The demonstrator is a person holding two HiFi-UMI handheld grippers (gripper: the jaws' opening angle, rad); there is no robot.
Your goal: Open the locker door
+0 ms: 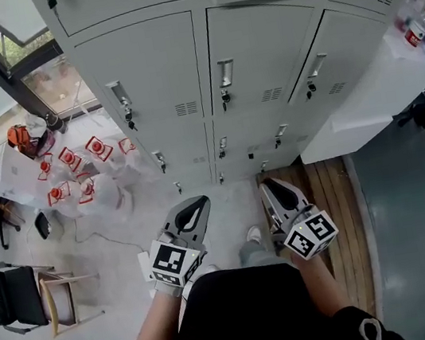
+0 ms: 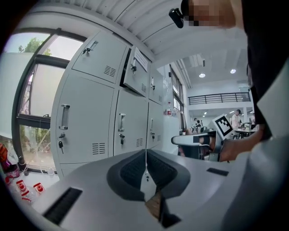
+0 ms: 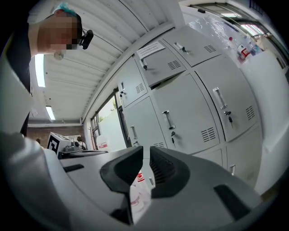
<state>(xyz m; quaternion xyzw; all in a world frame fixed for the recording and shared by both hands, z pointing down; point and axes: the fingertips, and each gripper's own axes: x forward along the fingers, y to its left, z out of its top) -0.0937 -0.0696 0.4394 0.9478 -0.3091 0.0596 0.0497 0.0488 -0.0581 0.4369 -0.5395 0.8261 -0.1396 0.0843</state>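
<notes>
On upper locker door [image 3: 163, 68], white paper label [image 3: 151, 48], unreadable

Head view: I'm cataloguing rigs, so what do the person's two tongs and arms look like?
The left tongs and right tongs are light grey plastic with dark ribbed inner pads. Each carries a white cube with black square markers. The person wears a black short-sleeved top.

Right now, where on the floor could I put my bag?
The pale floor is bare in front of the grey metal lockers, beside the brown wooden slats. Left, the clear red-labelled plastic jugs crowd it.
</notes>
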